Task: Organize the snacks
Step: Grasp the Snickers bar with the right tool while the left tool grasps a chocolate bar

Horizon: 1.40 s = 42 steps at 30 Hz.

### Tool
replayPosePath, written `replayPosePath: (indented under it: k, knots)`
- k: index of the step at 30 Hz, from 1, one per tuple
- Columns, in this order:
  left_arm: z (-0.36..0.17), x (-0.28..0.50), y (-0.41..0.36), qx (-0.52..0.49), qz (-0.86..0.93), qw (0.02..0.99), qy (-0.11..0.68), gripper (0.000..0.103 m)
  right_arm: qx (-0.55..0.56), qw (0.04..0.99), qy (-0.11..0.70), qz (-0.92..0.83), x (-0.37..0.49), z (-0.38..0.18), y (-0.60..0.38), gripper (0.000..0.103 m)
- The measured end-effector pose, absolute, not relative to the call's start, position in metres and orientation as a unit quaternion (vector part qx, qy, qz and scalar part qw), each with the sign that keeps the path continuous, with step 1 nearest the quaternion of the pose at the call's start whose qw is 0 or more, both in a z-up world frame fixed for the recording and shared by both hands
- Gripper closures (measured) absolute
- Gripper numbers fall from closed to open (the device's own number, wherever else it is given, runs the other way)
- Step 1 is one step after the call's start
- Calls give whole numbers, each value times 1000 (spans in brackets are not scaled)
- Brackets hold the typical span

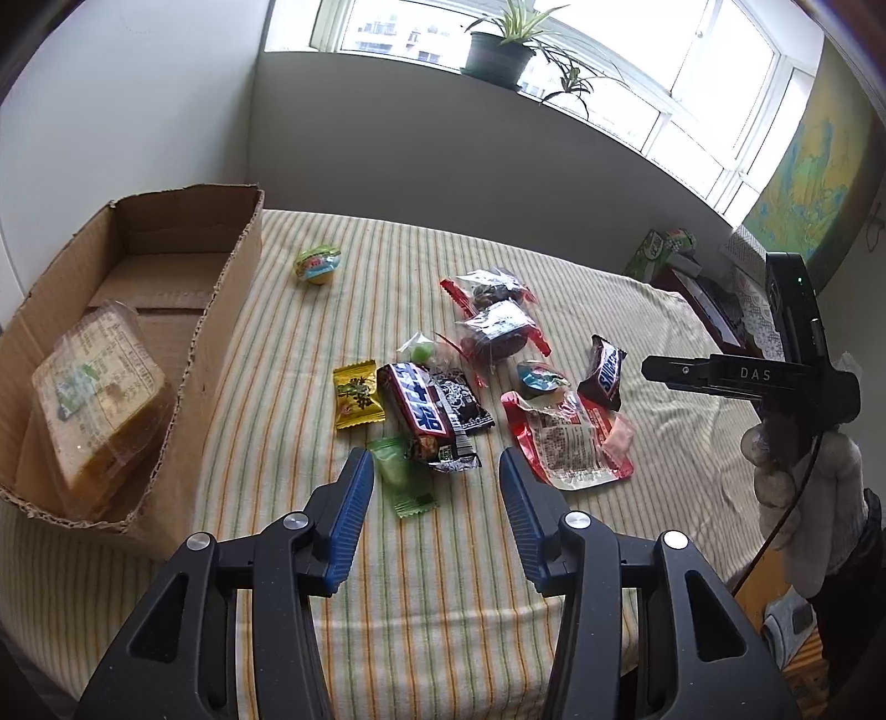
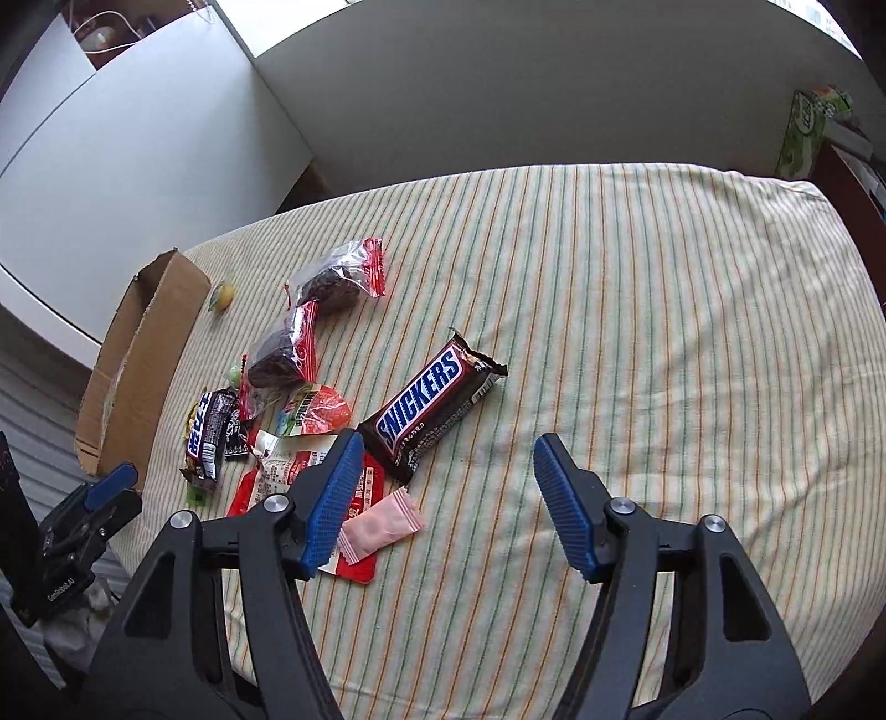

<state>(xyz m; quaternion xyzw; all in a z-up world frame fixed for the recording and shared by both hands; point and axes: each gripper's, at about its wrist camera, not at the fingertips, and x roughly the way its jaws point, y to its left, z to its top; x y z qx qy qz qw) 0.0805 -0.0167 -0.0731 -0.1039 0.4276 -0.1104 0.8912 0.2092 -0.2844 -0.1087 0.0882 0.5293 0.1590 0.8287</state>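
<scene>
- The left gripper (image 1: 434,487) is hovering low over the striped tablecloth (image 1: 443,581) with its blue-padded jaws spread wide, gripping nothing.
- A green candy (image 1: 403,481) is lying just beside the left finger, and the near end of a dark chocolate bar (image 1: 423,412) is sitting right ahead of the gap.
- The right gripper (image 2: 447,482) is also hanging with jaws wide apart, nothing between them but cloth.
- A Snickers bar (image 2: 429,407) is lying diagonally just ahead of its left finger, and a small pink packet (image 2: 382,526) is resting next to that finger, on top of a red pouch (image 2: 354,487).
- The rest of the snacks are sitting loose in a pile mid-table: a yellow candy (image 1: 359,394), two clear bags with dark cakes inside (image 1: 495,315), and a round jelly cup (image 1: 317,265) off on its own closer to the box.
- The cardboard box (image 1: 221,310) is standing open at the left edge of the table, with a clear pack of yellowish cake slices (image 1: 99,399) already lying inside.
- A potted plant (image 1: 501,50) is sitting on the windowsill behind.
</scene>
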Motion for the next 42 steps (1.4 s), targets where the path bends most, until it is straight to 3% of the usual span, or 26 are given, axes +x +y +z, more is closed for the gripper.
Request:
replayPosePath:
  k: [11,26,30,33,42]
  knots:
    - [-86,111,-27,-94,-113,883,446,57,87,814,552,163,237,-131,-265,44]
    - [-109,141,-45,-53,-97,876,470,60,-20,826,541,156,243,-140,-223,50]
    - [-109,140,-43,-52,-96,877,468,65,-36,826,540,158,241,-140,-222,57]
    - [-109,140,-41,-53,-95,878,466,69,-35,824,543,158,240,-140,-227,69]
    - [-109,138,-36,-72,-98,879,460,73,-15,827,541,154,234,-139,-248,72]
